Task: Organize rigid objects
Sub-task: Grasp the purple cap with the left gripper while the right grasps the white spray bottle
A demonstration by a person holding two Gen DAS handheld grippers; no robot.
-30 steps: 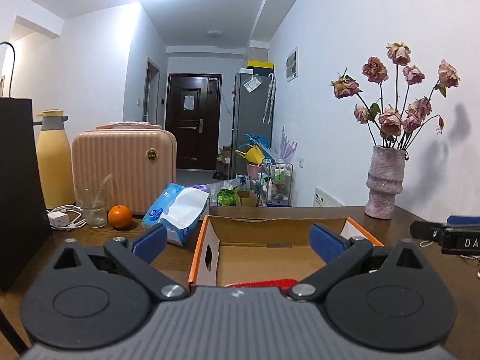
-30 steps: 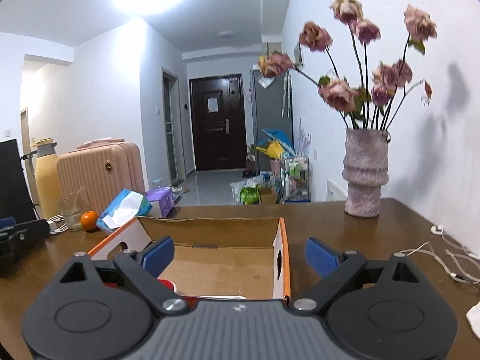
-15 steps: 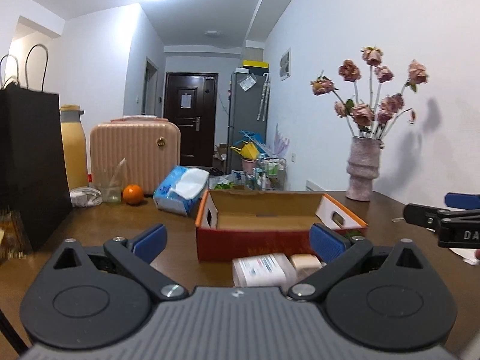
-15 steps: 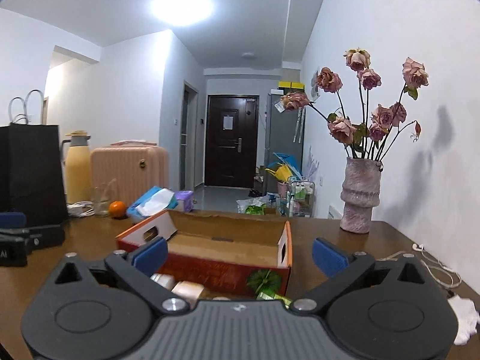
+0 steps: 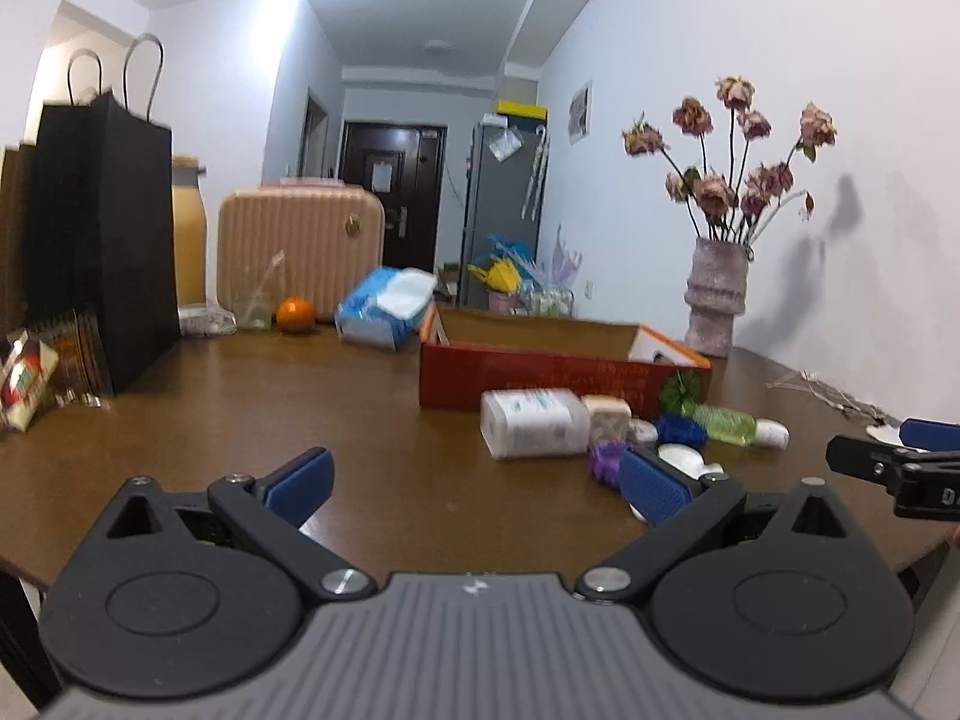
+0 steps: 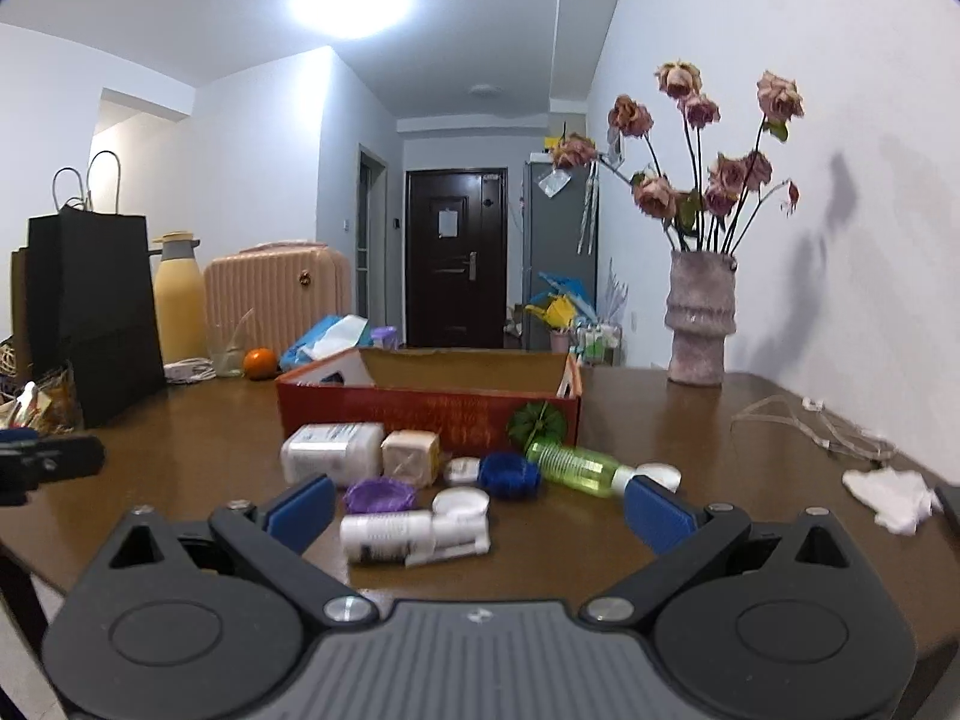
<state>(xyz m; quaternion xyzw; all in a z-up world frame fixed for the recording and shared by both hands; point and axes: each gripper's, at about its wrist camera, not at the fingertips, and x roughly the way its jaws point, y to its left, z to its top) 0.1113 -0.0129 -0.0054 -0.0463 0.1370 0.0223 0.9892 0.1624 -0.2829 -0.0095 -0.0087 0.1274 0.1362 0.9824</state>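
Note:
An open red cardboard box point(image 5: 558, 369) point(image 6: 429, 405) stands on the brown table. Loose items lie in front of it: a white bottle point(image 5: 534, 423) point(image 6: 333, 450), a beige block point(image 5: 606, 414) point(image 6: 411, 455), a purple piece point(image 6: 379, 493), a blue piece point(image 6: 509, 474), a green bottle point(image 5: 729, 423) point(image 6: 573, 467), a green ornament point(image 6: 537, 420) and a white tube point(image 6: 414, 531). My left gripper point(image 5: 474, 483) is open and empty, short of the white bottle. My right gripper point(image 6: 480, 510) is open; the white tube lies ahead between its fingers, untouched.
A black paper bag point(image 5: 102, 240), yellow flask point(image 6: 177, 300), pink suitcase point(image 5: 300, 246), glass, orange point(image 5: 295, 315) and wipes pack point(image 5: 384, 306) stand at the back left. A vase of dried roses point(image 6: 701, 324) stands back right, with cables point(image 6: 810, 420) and a white tissue point(image 6: 888, 492).
Both grippers have drawn back from over the box and sunk lower. The box now sits farther ahead, and the loose items in front of it have come into view.

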